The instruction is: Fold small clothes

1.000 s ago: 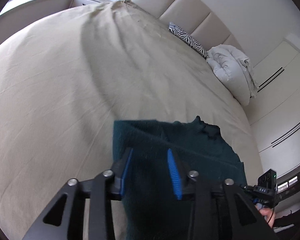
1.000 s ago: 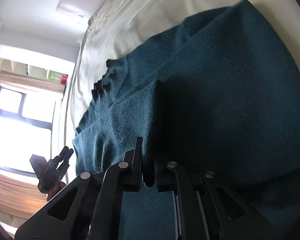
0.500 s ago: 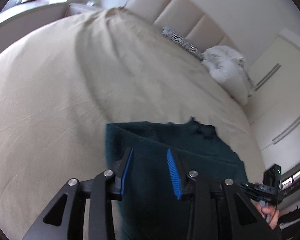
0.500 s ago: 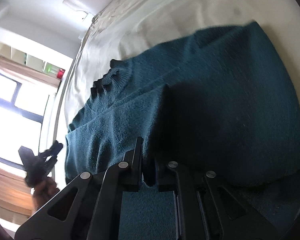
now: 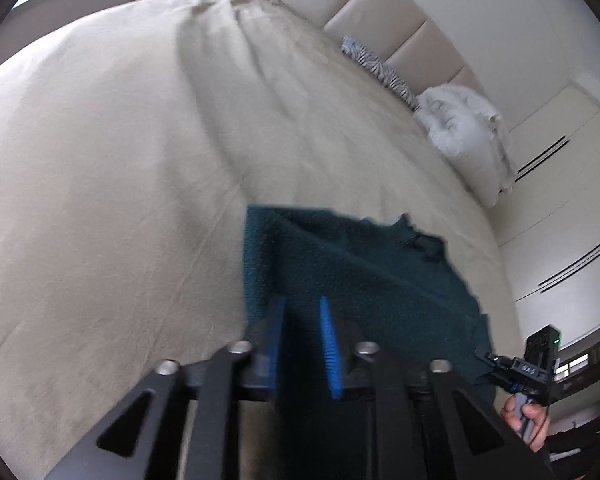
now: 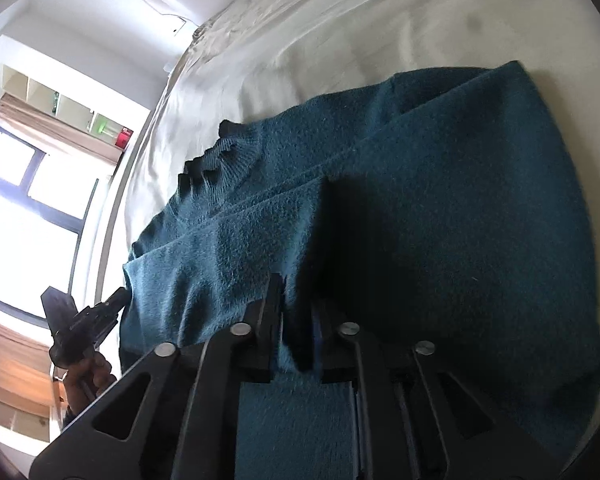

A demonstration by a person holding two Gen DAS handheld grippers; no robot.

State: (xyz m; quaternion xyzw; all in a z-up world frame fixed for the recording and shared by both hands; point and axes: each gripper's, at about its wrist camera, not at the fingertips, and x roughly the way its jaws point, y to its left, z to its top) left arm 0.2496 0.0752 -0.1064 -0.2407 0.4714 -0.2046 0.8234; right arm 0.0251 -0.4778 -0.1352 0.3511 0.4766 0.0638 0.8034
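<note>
Teal sweater (image 6: 440, 200) lies lengthwise ahead of both grippers. Right gripper (image 6: 298, 320) nearer, jaws just opening, fold slack between them. Left gripper (image 5: 302, 344) closing, narrow gap over hem.

Dark teal knitted sweater (image 5: 364, 280) lies on the beige-sheeted bed (image 5: 100, 160), directly under and ahead of the left hand-held gripper (image 5: 302, 344). Zebra-striped pillow (image 5: 374, 66) and white crumpled duvet (image 5: 466, 132) far ahead-right, against the padded headboard (image 5: 380, 20).
</note>
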